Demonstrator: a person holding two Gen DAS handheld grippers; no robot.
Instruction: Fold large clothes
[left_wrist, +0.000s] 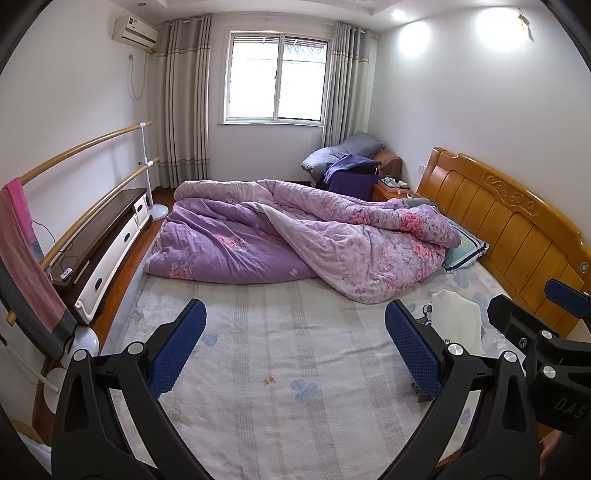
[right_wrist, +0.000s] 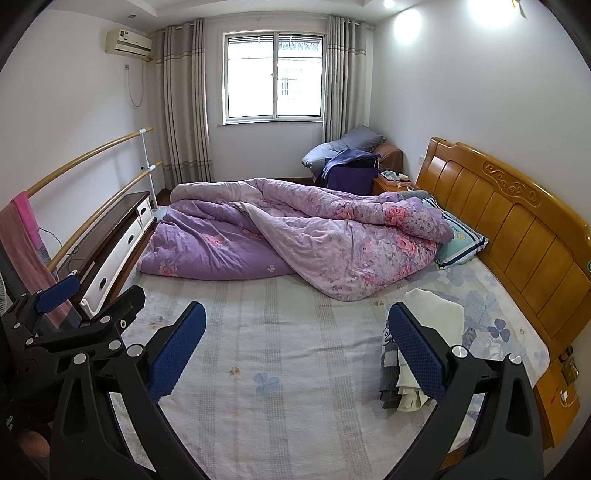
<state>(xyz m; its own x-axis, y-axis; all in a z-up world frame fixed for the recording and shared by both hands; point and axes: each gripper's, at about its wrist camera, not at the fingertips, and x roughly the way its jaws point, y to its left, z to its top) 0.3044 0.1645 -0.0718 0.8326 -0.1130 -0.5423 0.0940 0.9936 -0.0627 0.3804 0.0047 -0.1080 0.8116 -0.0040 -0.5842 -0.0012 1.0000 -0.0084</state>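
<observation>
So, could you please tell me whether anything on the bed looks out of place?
The purple floral quilt lies bunched and half-turned over the bed's far side, and a small stack of white and grey clothes sits near the wooden headboard. Both grippers hang open, empty.

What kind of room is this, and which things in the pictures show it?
Most likely a home bedroom. A bed with a wooden headboard fills much of the view, a rumpled purple floral quilt and a pillow lie on it, and a curtained window is on the far wall.
</observation>
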